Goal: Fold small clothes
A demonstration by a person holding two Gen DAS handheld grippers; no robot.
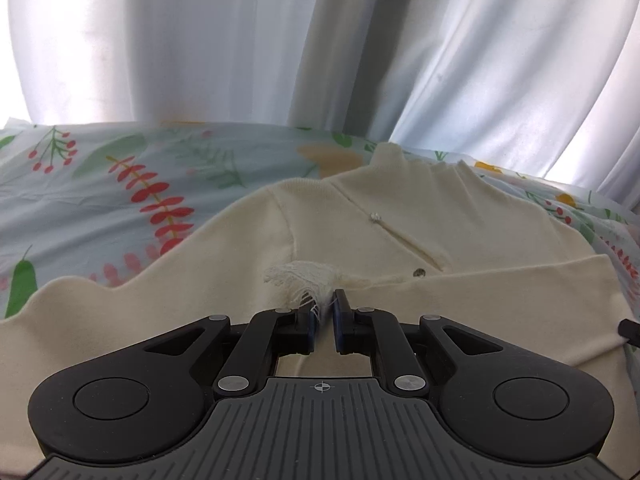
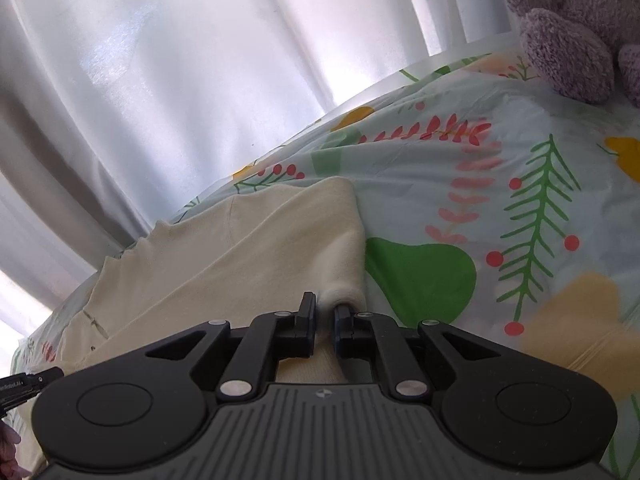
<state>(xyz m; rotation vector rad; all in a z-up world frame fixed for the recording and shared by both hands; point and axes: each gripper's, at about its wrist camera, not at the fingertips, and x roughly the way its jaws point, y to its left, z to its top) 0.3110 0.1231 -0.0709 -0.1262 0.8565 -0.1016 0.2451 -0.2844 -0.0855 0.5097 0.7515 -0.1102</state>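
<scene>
A cream knit cardigan (image 1: pixel 460 216) with small buttons lies on a floral bedsheet (image 1: pixel 100 184). A sleeve is folded across its front. My left gripper (image 1: pixel 325 312) is shut on the cardigan's fringed white trim (image 1: pixel 300 280) near the middle of the garment. In the right wrist view the cardigan (image 2: pixel 240 248) lies left of centre, and my right gripper (image 2: pixel 325 314) is shut on its folded right edge (image 2: pixel 344 292). The left gripper's tip shows at the lower left edge of that view (image 2: pixel 24 386).
White curtains (image 1: pixel 280 40) hang behind the bed. A purple plush toy (image 2: pixel 580 28) sits on the sheet at the far right. The floral sheet (image 2: pixel 500 200) spreads to the right of the cardigan.
</scene>
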